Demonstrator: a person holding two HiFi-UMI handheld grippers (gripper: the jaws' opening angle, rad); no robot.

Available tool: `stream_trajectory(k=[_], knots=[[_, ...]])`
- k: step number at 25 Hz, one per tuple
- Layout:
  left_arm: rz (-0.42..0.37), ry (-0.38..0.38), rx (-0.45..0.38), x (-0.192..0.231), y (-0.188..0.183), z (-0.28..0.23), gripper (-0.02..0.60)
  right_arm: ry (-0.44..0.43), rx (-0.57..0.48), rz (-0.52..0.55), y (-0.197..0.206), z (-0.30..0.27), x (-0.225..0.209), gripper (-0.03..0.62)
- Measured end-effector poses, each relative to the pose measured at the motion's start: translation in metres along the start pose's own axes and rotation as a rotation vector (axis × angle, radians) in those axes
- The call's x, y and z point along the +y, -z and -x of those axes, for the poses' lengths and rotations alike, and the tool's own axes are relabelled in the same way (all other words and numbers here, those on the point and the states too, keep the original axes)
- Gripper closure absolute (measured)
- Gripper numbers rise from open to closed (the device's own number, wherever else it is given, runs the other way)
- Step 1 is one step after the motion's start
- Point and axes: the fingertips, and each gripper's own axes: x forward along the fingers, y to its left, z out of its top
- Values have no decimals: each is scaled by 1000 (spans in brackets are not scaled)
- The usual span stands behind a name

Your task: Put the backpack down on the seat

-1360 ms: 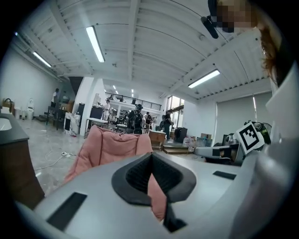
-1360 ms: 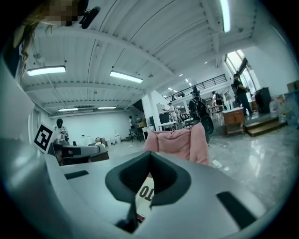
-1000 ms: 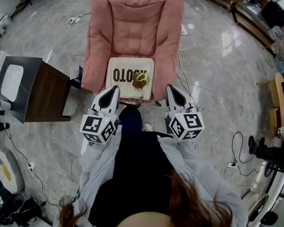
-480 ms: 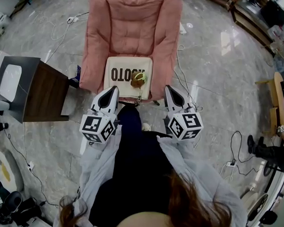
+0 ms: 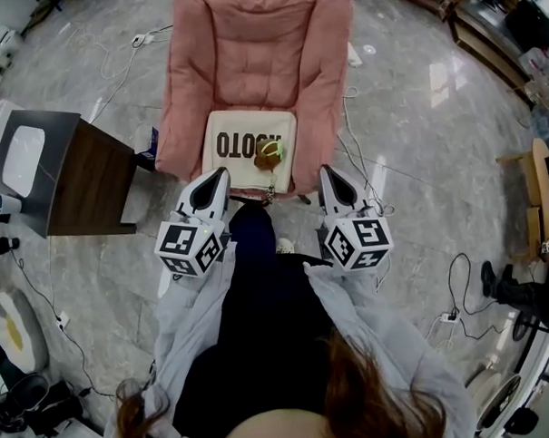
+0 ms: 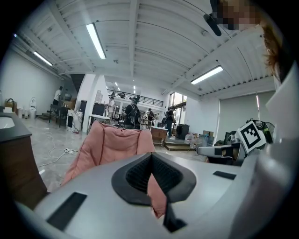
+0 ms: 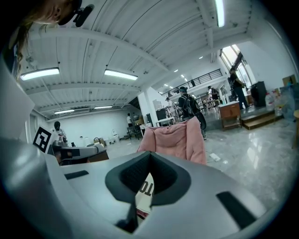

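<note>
So both are clamped shut with nothing in them: the left gripper (image 5: 219, 175) and the right gripper (image 5: 330, 173) hang side by side just off the front edge of the pink armchair (image 5: 255, 49), tips aimed at it, one toward each front corner. The backpack (image 5: 246, 141), cream with dark lettering, lies flat on the armchair's seat near the front edge, with a little brown-and-green charm (image 5: 271, 153) on its right part. Left of the armchair there's a dark wooden side table (image 5: 90, 174), and cables trail over the marble floor (image 5: 424, 129) around it.
</note>
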Motion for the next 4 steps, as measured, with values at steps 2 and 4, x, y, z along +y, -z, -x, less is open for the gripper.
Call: stream_trajectory(k=[2,4], knots=[[-1,2,1,-1,0,-1,566,0,2,-3,0,0,0,586],[-2,4,3,-2,0,-2,566,1,3,-7,1,0,-1,586]])
